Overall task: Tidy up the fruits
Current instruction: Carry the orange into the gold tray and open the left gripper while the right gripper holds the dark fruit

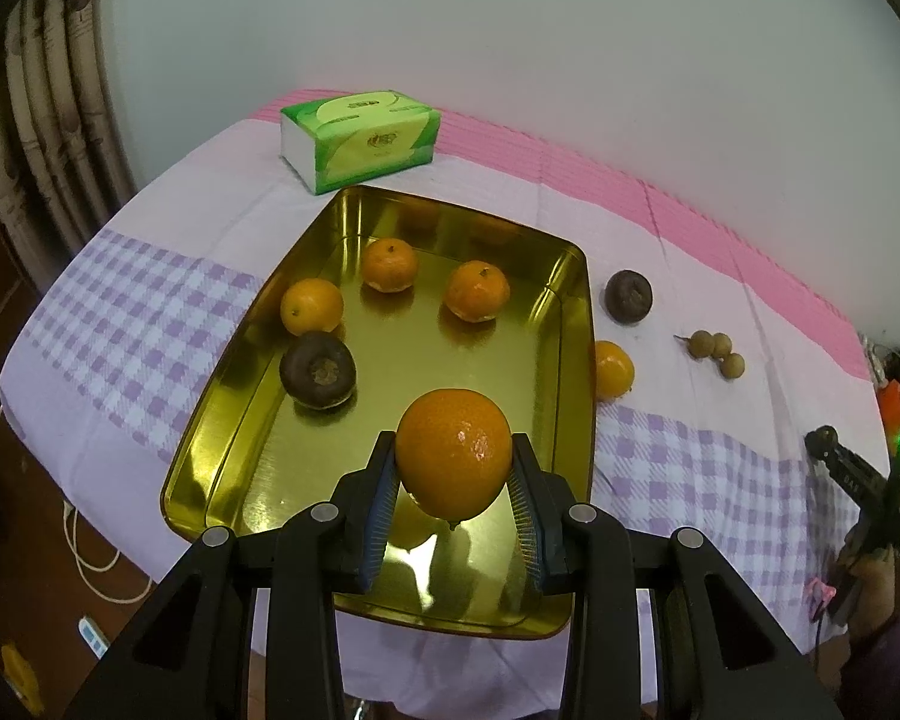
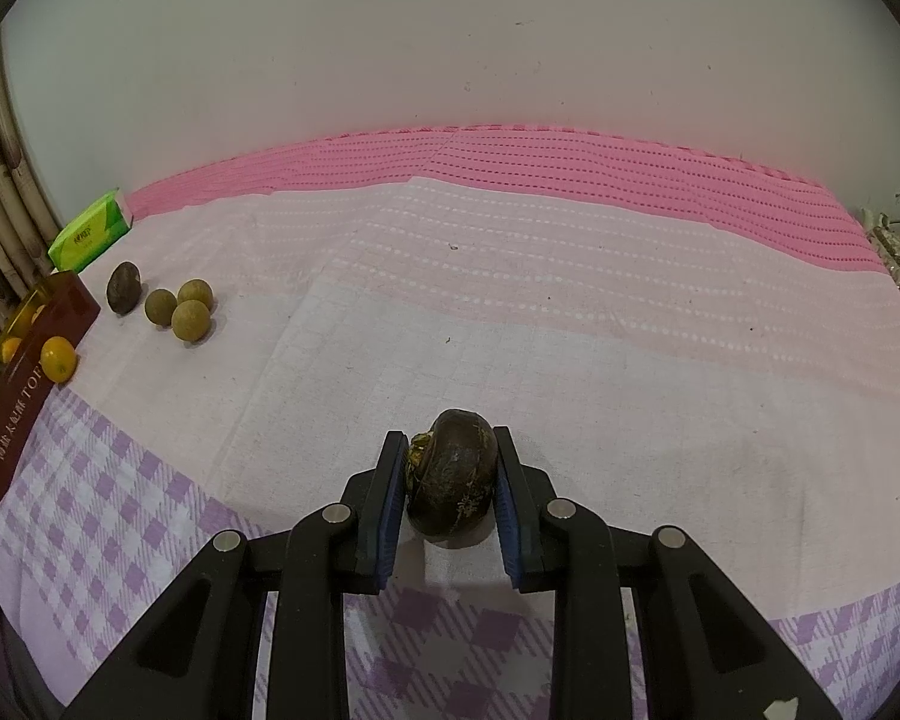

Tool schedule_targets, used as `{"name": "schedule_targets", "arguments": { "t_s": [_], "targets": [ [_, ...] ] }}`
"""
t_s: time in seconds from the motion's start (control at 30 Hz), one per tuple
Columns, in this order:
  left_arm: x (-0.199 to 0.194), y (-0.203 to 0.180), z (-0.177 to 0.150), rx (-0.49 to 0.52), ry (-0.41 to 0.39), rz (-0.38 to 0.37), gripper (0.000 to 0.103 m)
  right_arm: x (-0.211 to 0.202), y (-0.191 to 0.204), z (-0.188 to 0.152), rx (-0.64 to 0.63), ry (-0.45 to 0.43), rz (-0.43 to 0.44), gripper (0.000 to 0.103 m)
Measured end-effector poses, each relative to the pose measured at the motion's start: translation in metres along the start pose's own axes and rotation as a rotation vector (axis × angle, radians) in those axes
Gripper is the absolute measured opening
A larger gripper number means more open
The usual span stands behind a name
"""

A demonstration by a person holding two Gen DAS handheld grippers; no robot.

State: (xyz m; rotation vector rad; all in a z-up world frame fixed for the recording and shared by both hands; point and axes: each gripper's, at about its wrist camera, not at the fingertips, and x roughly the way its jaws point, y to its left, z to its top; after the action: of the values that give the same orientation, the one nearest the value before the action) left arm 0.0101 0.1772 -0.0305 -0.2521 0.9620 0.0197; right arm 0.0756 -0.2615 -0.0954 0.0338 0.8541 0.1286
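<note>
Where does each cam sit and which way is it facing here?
Left wrist: sits behind the left tongs, looking down along them at the gold tray; tongs shut on an orange above the tray. At the right edge, the other gripper shows.
Right wrist: sits behind the right tongs, looking down at the cloth toward the wall; tongs shut on a dark brown fruit.
Shared: tissue pack, three small round fruits, a loose orange by the tray.

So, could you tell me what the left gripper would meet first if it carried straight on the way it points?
Probably the gold tray: the left gripper holds an orange above its bare floor, though depth is unclear.
</note>
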Motion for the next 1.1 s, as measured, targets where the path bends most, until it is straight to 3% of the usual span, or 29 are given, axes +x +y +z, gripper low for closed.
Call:
{"name": "schedule_targets", "arguments": {
  "t_s": [1.1],
  "targets": [
    [0.015,-0.017,-0.008,0.078,0.034,0.042,0.037,0.0,0.0,0.001,-0.003,0.0,-0.001,0.025]
  ]
}}
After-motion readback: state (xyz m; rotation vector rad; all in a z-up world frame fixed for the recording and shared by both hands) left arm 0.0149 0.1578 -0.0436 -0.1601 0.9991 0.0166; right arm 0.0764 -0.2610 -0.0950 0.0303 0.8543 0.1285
